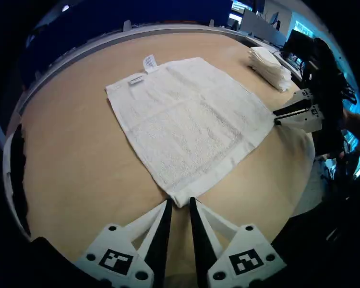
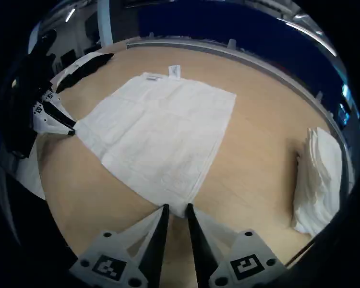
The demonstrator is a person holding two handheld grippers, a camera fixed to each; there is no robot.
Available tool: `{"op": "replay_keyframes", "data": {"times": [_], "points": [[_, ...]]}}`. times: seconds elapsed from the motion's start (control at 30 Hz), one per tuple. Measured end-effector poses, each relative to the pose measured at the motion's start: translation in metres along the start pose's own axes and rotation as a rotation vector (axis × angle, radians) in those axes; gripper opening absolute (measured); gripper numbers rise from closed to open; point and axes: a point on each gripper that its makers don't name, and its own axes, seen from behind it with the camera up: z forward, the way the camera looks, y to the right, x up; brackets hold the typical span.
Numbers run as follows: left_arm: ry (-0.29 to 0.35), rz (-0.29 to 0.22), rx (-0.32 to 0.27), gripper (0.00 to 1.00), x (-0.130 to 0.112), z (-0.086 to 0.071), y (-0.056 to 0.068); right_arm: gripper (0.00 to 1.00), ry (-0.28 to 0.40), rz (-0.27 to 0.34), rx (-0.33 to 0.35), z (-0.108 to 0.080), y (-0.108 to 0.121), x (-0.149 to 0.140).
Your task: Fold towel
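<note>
A white towel [image 1: 189, 120] [image 2: 156, 129] lies spread flat on the wooden table [image 1: 74, 158] [image 2: 261, 125], its label [image 1: 150, 63] [image 2: 174, 71] at the far edge. In the left gripper view, my left gripper [image 1: 180, 200] is shut on the towel's near corner, which bunches between the fingertips. The right gripper [image 1: 276, 118] pinches the neighbouring corner at the right. In the right gripper view, my right gripper [image 2: 177, 207] holds its corner the same way. The left gripper [image 2: 73, 128] sits at the towel's left corner, held by a person in dark clothing.
A stack of folded white towels [image 1: 271, 69] [image 2: 319, 177] rests near the table's edge. A dark cloth over something white [image 1: 18, 177] [image 2: 84, 67] lies at another edge. Monitors [image 1: 297, 45] stand beyond the table. A raised rim [image 1: 132, 34] runs along the far side.
</note>
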Motion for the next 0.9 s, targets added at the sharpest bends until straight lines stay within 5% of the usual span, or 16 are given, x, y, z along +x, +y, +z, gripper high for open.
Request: {"op": "replay_keyframes", "data": {"times": [0.07,0.33,0.9], "points": [[0.002,0.003,0.024,0.08,0.0,0.0,-0.004,0.23,0.0,0.001,0.002,0.0,-0.001,0.0],[0.004,-0.011,0.019,0.06,0.0,-0.003,-0.004,0.15,0.003,0.013,0.007,-0.001,-0.003,0.001],[0.04,-0.061,-0.01,0.05,0.017,-0.018,-0.012,0.14,0.044,0.016,0.019,-0.013,-0.007,0.025]]}}
